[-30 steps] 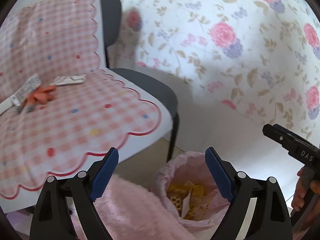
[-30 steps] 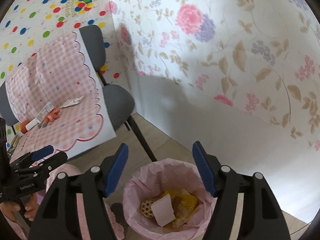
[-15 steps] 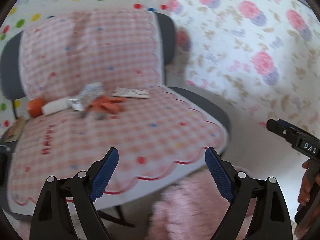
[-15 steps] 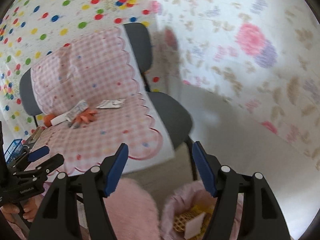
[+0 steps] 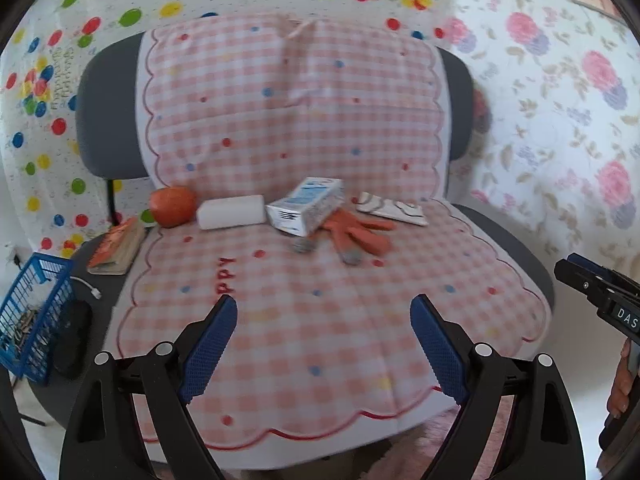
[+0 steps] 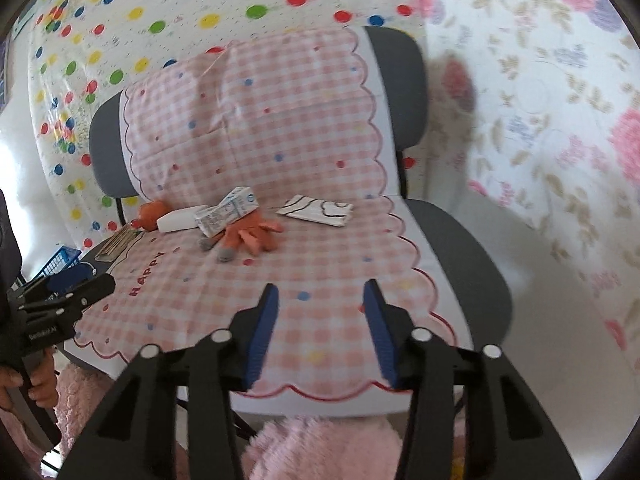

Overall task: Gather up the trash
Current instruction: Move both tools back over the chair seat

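On the chair's pink checked cover (image 5: 320, 320) lie a blue-and-white carton (image 5: 306, 205), a white block (image 5: 231, 211), an orange glove (image 5: 356, 232), a flat striped wrapper (image 5: 392, 209) and an orange fruit (image 5: 173, 205). They also show in the right wrist view: carton (image 6: 226, 216), glove (image 6: 252, 237), wrapper (image 6: 316, 210). My left gripper (image 5: 323, 340) is open and empty above the seat's front. My right gripper (image 6: 322, 328) is open and empty, its jaws partly closed, over the seat's front right. The trash bin is out of view.
A blue wire basket (image 5: 34, 320) and a notebook (image 5: 118, 246) sit left of the seat. A pink fluffy rug (image 6: 320, 448) lies below the chair's front edge. Floral wall covering (image 5: 560, 120) stands to the right, dotted covering (image 5: 120, 8) behind.
Both grippers swung left, away from the pink-lined bin, to face the chair seat. The bin has left both views. The right gripper's jaws have narrowed.
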`<action>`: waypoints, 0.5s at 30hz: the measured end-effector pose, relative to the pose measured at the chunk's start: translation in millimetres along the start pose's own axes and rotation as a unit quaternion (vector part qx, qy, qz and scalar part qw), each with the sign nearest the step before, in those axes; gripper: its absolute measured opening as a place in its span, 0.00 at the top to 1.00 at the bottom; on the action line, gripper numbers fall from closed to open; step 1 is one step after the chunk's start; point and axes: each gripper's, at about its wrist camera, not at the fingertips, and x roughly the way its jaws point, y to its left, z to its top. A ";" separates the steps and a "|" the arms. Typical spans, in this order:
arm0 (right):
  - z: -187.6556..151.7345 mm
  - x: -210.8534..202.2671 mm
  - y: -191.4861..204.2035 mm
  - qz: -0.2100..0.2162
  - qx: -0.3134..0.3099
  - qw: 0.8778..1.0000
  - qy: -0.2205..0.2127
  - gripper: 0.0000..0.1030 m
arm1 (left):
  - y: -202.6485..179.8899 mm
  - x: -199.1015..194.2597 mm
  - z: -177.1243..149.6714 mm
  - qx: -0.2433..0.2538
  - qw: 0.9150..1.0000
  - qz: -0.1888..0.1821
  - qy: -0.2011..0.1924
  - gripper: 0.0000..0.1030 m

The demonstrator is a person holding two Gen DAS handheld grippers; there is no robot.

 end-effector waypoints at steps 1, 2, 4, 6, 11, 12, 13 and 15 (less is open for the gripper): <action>3.8 6.8 3.0 0.005 -0.002 1.000 0.002 0.63 | 3.2 2.3 2.1 -0.001 1.000 0.002 0.001 0.15; 6.6 11.5 4.6 0.008 -0.005 1.000 0.003 0.64 | 5.5 4.0 3.3 -0.001 1.000 0.004 0.001 0.15; 12.0 19.4 7.7 0.013 -0.009 1.000 0.004 0.65 | 10.9 11.0 9.5 -0.003 1.000 0.008 0.002 0.15; 18.8 28.7 11.5 0.015 -0.016 1.000 0.001 0.65 | 15.0 19.8 15.9 -0.003 1.000 0.010 0.004 0.15; 35.7 57.8 14.3 0.022 -0.014 1.000 0.012 0.65 | 25.3 42.0 32.0 -0.005 1.000 0.021 0.007 0.15; 37.8 62.0 15.6 0.023 -0.016 1.000 0.014 0.64 | 27.1 45.8 34.4 -0.005 1.000 0.023 0.007 0.15; 42.3 71.2 18.8 0.027 -0.021 0.999 0.018 0.62 | 29.9 50.0 36.9 -0.004 1.000 0.025 0.007 0.15; 48.0 85.0 24.7 0.034 -0.026 0.999 0.024 0.56 | 37.5 60.5 41.7 -0.005 0.999 0.034 0.007 0.15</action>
